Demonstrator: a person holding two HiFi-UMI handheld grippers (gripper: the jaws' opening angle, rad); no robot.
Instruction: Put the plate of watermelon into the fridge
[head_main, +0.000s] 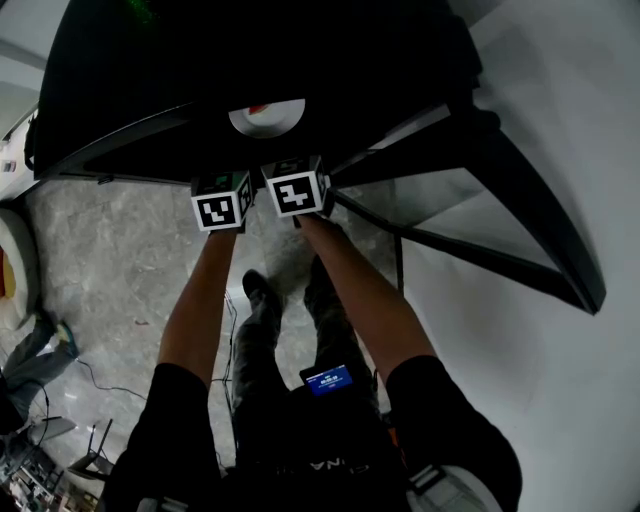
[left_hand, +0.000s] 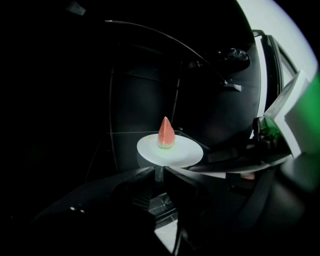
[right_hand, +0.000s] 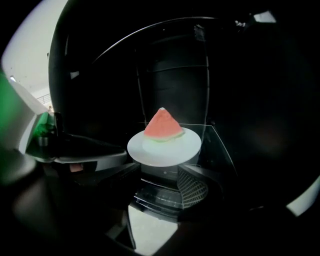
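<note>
Watermelon wedge (right_hand: 162, 126), red flesh over a pale green rind, point up at the middle of a round white plate (right_hand: 145, 154). Sits with the plate well inside the dark fridge (head_main: 150, 80), over a glass shelf (right_hand: 220, 147). Dim mirror image of the plate just beneath it; actual contact with the shelf hard to confirm.

Left gripper (left_hand: 159, 174) straight in front of the plate, jaws almost together. Only a thin slit between them, with a pale sliver showing through. Tips just under the plate's near rim; touching it or not, impossible to tell. Nothing plainly pinched.

Right gripper (right_hand: 160, 171) just beside the left, aimed at the same plate from slightly to the right. Jaws spread wide, holding nothing. Near rim of the plate above the gap between them, dark shelf parts visible through that gap.

From the head view: marker cubes (head_main: 220, 208) side by side at the fridge mouth, nearly touching. Bare forearms (head_main: 360, 290) stretched forward behind them, white rim of the plate just beyond in the dark.

Fridge door (head_main: 540, 215) standing open to the right, black-framed, against a white wall (head_main: 560, 400). Grey marbled floor (head_main: 120, 270) below, with dark trouser legs (head_main: 260, 340), a small blue-lit screen (head_main: 327, 379) at the waist and loose cables (head_main: 100, 385) at the lower left.
</note>
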